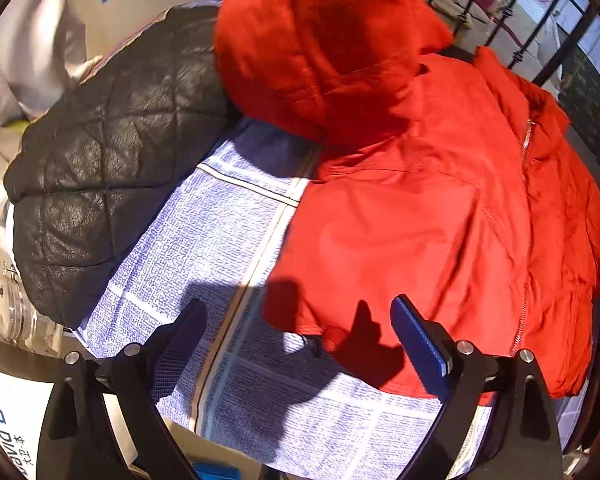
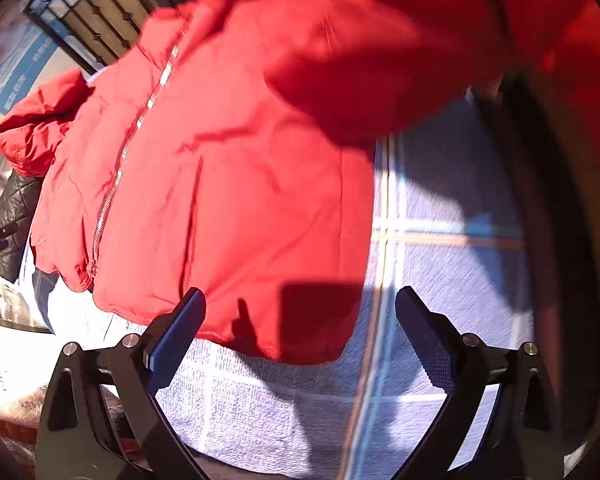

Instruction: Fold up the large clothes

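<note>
Blue checked cloth [image 1: 228, 216]; clear jar [image 1: 14, 312], perhaps; barred railing [image 2: 96, 12].

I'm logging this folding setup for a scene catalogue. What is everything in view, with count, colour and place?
red jacket: one, red with a hood and a light zipper, spread on the towel, hood toward the far side
black quilted jacket: one, black, at the towel's edge beside the red jacket's hood
towel: one, pale blue with light stripes, under both jackets
clear jar: one, transparent, at the black jacket's near end
metal grille: one, black bars, beyond the red jacket
left gripper: one, black with blue pads, open above the red jacket's hem
right gripper: one, black with blue pads, open above the hem, holding nothing
</note>
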A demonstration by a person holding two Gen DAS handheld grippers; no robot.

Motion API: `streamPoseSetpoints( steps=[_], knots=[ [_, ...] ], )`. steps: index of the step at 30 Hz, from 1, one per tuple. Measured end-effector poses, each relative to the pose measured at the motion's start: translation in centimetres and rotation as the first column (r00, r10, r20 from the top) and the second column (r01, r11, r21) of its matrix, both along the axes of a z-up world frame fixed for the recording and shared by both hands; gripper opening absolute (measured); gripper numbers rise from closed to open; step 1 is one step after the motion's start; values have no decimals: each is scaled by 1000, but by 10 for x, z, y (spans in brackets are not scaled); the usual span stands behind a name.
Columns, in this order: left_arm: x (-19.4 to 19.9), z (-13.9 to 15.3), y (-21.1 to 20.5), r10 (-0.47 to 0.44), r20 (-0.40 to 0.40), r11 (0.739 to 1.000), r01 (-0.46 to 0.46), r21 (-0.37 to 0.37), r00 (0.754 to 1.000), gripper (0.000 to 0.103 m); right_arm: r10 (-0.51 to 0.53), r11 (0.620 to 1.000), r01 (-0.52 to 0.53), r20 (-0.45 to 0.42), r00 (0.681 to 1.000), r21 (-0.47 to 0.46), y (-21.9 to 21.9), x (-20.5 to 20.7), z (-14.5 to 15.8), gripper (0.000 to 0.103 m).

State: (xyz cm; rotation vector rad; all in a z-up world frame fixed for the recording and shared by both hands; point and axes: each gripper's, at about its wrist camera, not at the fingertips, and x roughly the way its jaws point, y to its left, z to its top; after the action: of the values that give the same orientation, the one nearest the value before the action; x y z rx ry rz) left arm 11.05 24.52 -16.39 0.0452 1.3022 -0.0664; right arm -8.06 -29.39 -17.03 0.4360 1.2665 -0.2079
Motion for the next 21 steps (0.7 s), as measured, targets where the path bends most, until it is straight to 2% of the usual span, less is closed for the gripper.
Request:
streamPoseSetpoints(
  steps=[4,7,9,11,13,14,16,17,18,19,21],
  knots=[
    [15,-25,12,2,-31,1000,-1,4,1000,91,-58,994,62,-50,997,87,-3,-5,-34,94],
    [25,-46,19,32,-93,997,-39,-71,995,91,-114,975,130,-93,989,178,-12,-5,-59,94],
    [28,-60,12,28,-114,996,-38,-86,993,91,-136,954,161,-112,984,253,-13,-5,-74,94],
    [28,-69,0,10,-133,997,-20,-78,991,89,-140,944,174,-138,981,282,-8,-3,-87,89],
    [26,-72,-16,-20,-131,996,8,-90,991,70,-152,935,193,-157,976,299,-3,-2,-94,71],
    [25,-72,-24,-31,-126,996,20,-88,992,66,-168,932,205,-146,975,298,-1,-1,-94,65],
    [24,-69,-35,-55,-118,996,45,-80,992,50,-174,932,203,-121,977,301,6,3,-89,46],
    [24,-69,-40,-70,-120,996,62,-70,990,47,-170,934,197,-113,979,299,7,2,-86,41],
    [24,-67,-44,-83,-123,995,76,-62,989,37,-166,935,191,-107,980,298,8,4,-83,34],
    [24,-64,-49,-106,-124,993,100,-55,987,22,-161,937,185,-101,982,296,8,5,-80,28],
    [22,-52,-55,-143,-115,989,138,-47,983,12,-179,934,193,-74,981,302,7,1,-68,19]
  ],
)
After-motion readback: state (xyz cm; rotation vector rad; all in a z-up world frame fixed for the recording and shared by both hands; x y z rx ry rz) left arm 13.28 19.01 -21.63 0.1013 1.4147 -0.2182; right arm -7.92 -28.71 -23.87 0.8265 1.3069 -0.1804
